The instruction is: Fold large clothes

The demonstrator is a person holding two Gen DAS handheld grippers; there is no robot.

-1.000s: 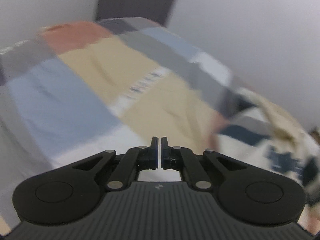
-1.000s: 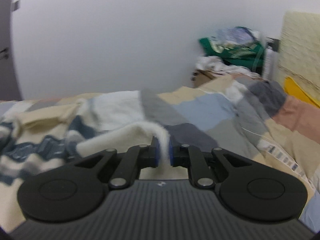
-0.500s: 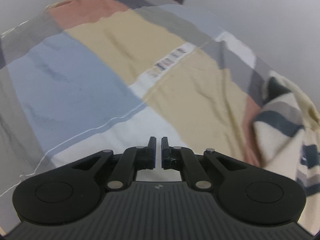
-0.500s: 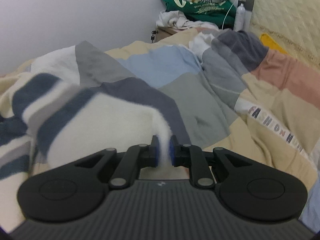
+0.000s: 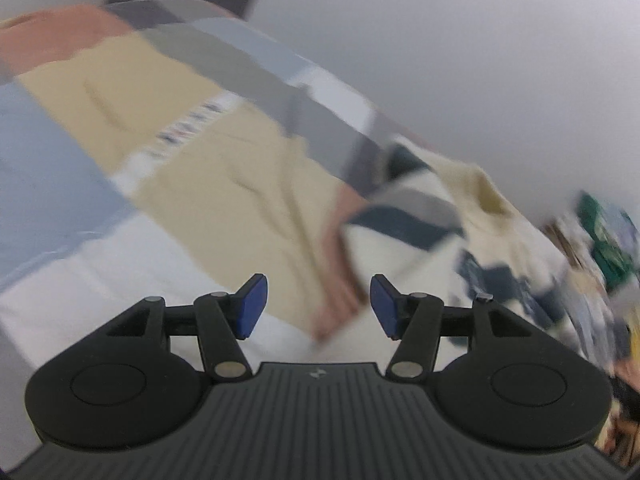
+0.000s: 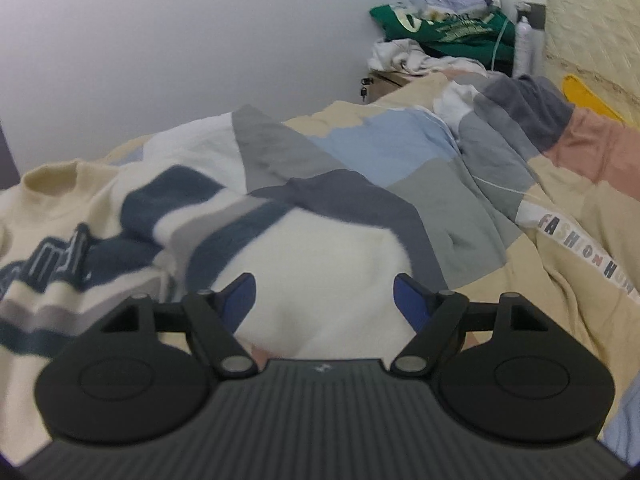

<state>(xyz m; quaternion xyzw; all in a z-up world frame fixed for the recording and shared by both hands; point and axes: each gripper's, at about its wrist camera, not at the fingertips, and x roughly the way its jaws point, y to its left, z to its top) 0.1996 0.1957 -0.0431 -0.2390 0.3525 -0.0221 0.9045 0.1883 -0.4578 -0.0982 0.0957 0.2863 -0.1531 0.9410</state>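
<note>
The sweater [image 6: 132, 216] lies spread on the bedspread [image 6: 460, 208], a cream knit with dark blue and grey bands and blurred blue lettering across its chest. In the right wrist view its white sleeve end [image 6: 320, 280] sits directly ahead of and between the jaws of the right gripper [image 6: 324, 300]. Those jaws are opening and stand wide apart; the blue pads [image 6: 240, 296] flank the fabric without pressing on it, so the sleeve rests loose. The sweater's body stretches away to the left of these jaws, its round collar at the far left.

In the left wrist view, which is smeared by motion, the same sweater [image 5: 452, 220] lies ahead and to the right of the left gripper [image 5: 316, 306]. That gripper's jaws are also opening, set clearly apart with nothing between them; beneath the gap lies only the bedspread [image 5: 224, 184], its tan, white, blue and pink patches running off ahead and to the left.

Beyond the right jaws the patchwork cover carries a strip of printed letters [image 6: 576, 252] at right. Farther back, a heap of green and white clothes [image 6: 444, 36] sits against the wall [image 6: 200, 40].
</note>
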